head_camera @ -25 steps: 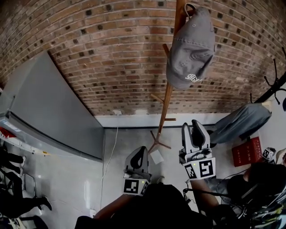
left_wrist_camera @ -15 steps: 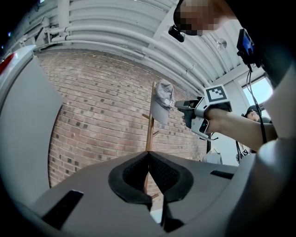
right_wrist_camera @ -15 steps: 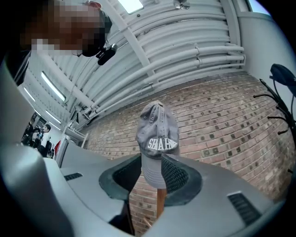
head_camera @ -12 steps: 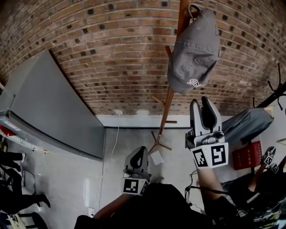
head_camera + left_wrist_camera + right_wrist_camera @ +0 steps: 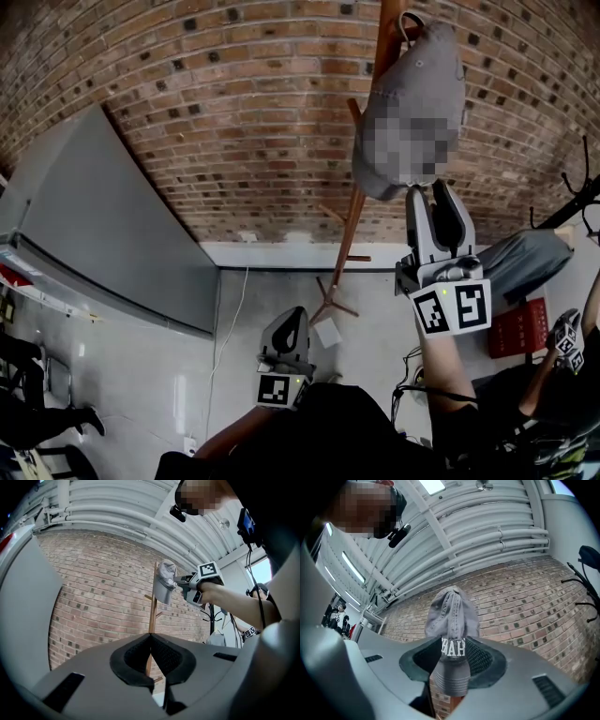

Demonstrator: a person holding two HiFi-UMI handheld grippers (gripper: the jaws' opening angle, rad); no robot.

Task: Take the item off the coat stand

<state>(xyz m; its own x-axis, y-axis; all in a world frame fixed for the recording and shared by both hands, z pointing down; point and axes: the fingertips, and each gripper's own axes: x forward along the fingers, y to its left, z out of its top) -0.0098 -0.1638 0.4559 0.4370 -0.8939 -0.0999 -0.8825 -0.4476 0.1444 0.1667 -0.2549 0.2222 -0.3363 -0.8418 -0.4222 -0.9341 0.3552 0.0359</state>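
1. Cap (image 5: 433, 66): a grey baseball cap hanging from an upper peg of the wooden coat stand (image 5: 351, 221), which stands against the brick wall (image 5: 234, 112). Crown is uppermost and the brim points down, so its long axis runs close to vertical.
2. Right gripper (image 5: 431, 193): raised and angled upward, with the tips just below the cap's lower edge. Its fingers have just been opening and stand wide apart. In the right gripper view the brim of the cap (image 5: 451, 620) hangs in the gap between them, but neither pad presses on the fabric. No grasp yet.
3. Left gripper (image 5: 290, 330): held low and well apart from the stand. Fingers are clenched together at the tips with nothing between them. From its own view the cap (image 5: 165, 584) shows far off, high on the stand (image 5: 152, 616).
4. Governing relation: the cap lies ahead of and slightly above the right fingers, with the brim's edge entering the gap from above. The right hand is clearly the nearer.
5. Assessment: the next move likely needs a short advance, a closure across the brim, then an upward lift to clear the peg.
6. Risk: fabric may snag on the peg if pulled outward only.
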